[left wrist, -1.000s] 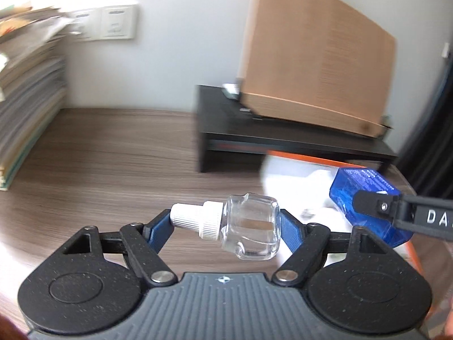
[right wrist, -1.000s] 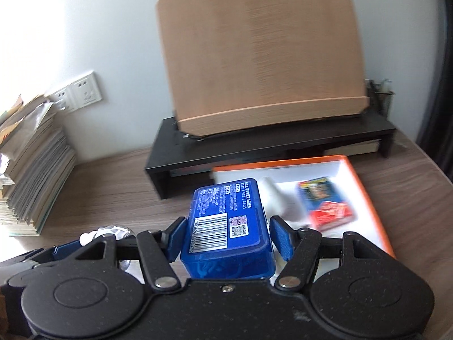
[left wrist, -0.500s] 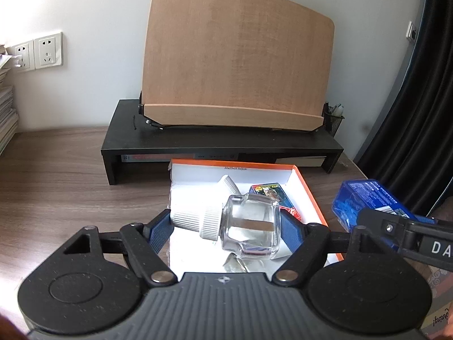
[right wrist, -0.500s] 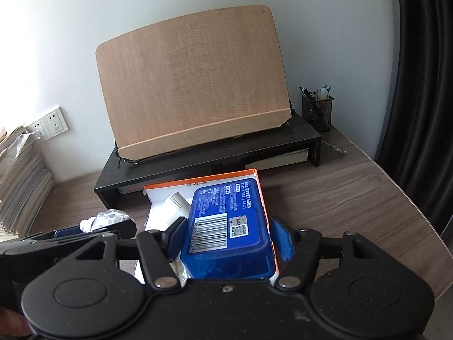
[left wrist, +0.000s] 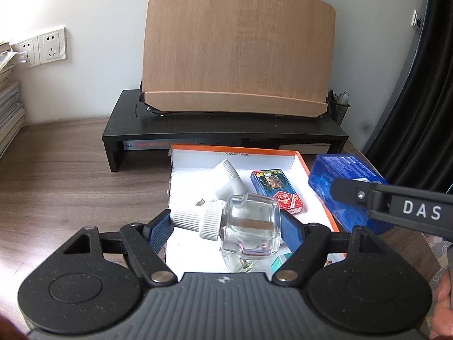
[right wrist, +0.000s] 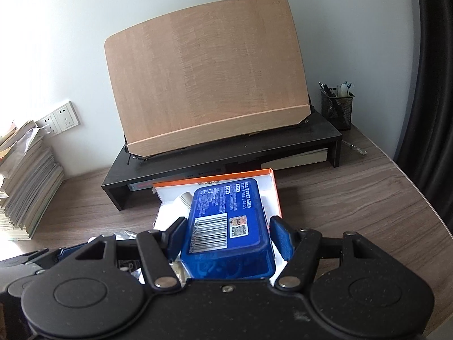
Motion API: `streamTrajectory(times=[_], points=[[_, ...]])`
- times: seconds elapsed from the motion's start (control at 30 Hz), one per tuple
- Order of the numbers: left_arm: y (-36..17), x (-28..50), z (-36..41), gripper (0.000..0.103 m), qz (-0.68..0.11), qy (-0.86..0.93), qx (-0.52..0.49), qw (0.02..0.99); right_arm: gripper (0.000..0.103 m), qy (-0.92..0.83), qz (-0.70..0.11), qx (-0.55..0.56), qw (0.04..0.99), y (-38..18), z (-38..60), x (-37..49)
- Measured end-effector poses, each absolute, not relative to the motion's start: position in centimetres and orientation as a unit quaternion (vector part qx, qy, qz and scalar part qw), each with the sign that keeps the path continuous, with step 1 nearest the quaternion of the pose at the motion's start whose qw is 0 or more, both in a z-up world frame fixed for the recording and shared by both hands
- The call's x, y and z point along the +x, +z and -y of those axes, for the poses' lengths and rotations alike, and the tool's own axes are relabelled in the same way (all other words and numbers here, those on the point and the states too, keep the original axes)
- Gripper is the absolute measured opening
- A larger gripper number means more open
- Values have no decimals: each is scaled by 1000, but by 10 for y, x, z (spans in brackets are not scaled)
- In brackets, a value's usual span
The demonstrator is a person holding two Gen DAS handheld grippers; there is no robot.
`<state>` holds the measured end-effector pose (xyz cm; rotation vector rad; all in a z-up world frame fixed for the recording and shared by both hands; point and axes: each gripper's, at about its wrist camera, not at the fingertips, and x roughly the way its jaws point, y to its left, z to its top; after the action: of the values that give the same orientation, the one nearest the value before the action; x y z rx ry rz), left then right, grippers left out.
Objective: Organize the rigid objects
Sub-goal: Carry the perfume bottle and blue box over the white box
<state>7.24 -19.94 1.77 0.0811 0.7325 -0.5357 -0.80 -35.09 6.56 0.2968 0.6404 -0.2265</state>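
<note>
A clear glass bottle point(left wrist: 250, 228) with a white ribbed cap lies sideways between the blue pads of my left gripper point(left wrist: 226, 226), which is shut on it above the near end of a white box with an orange rim point(left wrist: 235, 148). My right gripper point(right wrist: 229, 235) is shut on a blue plastic case point(right wrist: 228, 226) with a barcode label, held over the same box's point(right wrist: 215, 177) right part. In the left wrist view that blue case point(left wrist: 337, 174) hangs just past the box's right rim. Inside the box lie a white angled part point(left wrist: 228, 182) and a red and blue card pack point(left wrist: 279, 194).
Behind the box stands a black desk riser point(left wrist: 226, 130) carrying a wooden book stand point(left wrist: 237, 45). A mesh pen holder point(right wrist: 337, 107) sits at the riser's right end. Stacked books point(right wrist: 25, 187) and wall sockets point(left wrist: 42, 46) are on the left, a dark curtain point(right wrist: 436, 85) on the right.
Both views have swung right, from the book stack side to over the orange-rimmed box. Both grippers have carried their objects along and kept their hold.
</note>
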Motion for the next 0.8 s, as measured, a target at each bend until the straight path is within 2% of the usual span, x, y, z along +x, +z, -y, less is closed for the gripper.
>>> streamTrajectory(times=[0.8], points=[[11,81,206,80,-363,-274,36,890,77,-111,-326,135,929,58,342,10]])
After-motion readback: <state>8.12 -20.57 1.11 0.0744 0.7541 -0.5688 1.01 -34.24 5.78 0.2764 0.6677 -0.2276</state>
